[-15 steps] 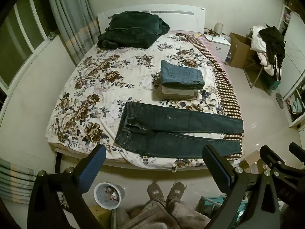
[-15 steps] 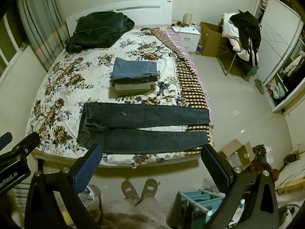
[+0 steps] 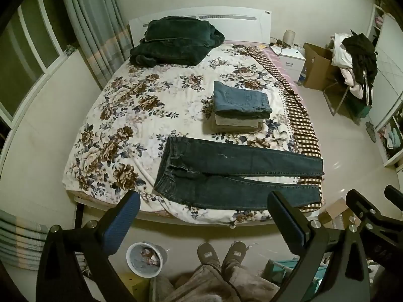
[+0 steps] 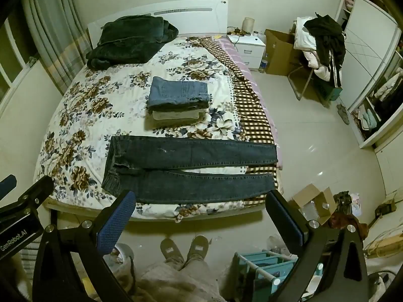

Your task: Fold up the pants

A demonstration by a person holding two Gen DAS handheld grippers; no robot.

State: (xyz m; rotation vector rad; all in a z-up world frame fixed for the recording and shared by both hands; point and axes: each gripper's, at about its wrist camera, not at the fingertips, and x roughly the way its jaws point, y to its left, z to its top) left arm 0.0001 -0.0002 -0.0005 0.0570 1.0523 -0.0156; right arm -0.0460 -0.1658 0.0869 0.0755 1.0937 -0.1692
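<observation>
Dark blue jeans (image 3: 234, 176) lie flat, unfolded, across the bed's near edge, waistband left, legs slightly apart.

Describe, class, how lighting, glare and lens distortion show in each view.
Left wrist view: dim yellowish light, the bed bulges barrel-like, corners black. Right wrist view: same cast, small glare spots on the floor tiles, wardrobe edges bowed; jeans sharp.

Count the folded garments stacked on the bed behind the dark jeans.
2 clearly show: blue folded jeans on top, and a beige folded garment right under it, in the stack behind the spread dark jeans. More thin layers may hide beneath.
</observation>
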